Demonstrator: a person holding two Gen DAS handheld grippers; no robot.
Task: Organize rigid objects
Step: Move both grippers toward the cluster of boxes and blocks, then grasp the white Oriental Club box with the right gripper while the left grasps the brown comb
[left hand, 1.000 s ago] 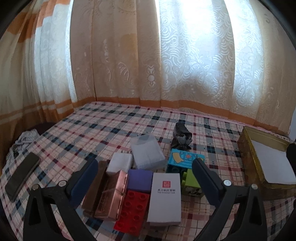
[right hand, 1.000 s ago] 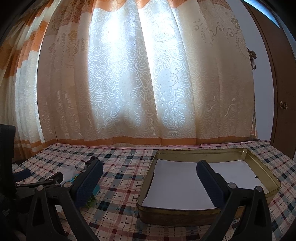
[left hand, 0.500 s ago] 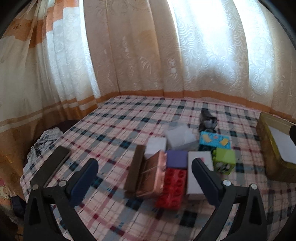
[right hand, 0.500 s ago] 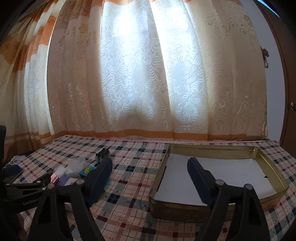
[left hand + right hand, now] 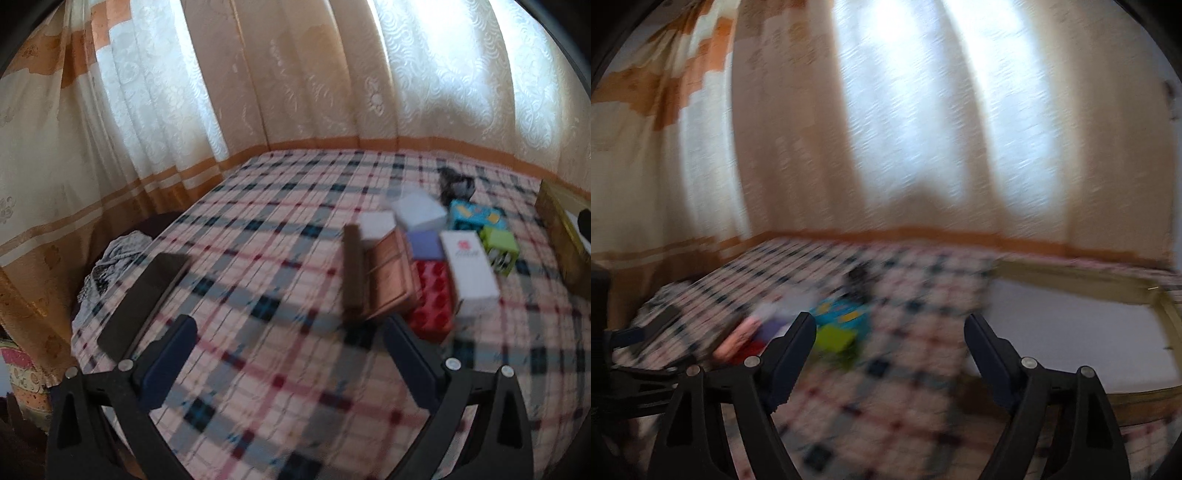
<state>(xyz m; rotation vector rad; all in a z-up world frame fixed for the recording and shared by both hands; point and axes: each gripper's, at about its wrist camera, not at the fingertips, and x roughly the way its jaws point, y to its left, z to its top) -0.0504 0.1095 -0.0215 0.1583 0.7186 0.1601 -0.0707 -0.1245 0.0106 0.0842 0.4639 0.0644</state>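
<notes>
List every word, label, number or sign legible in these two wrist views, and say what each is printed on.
None can be read.
white box: a red mark with a line of dark print beneath it, too blurred to read.
blue box: yellow shapes, no legible text.
green box: dark marks on its side, too blurred to read.
Right wrist view: motion blur throughout, nothing legible.
</notes>
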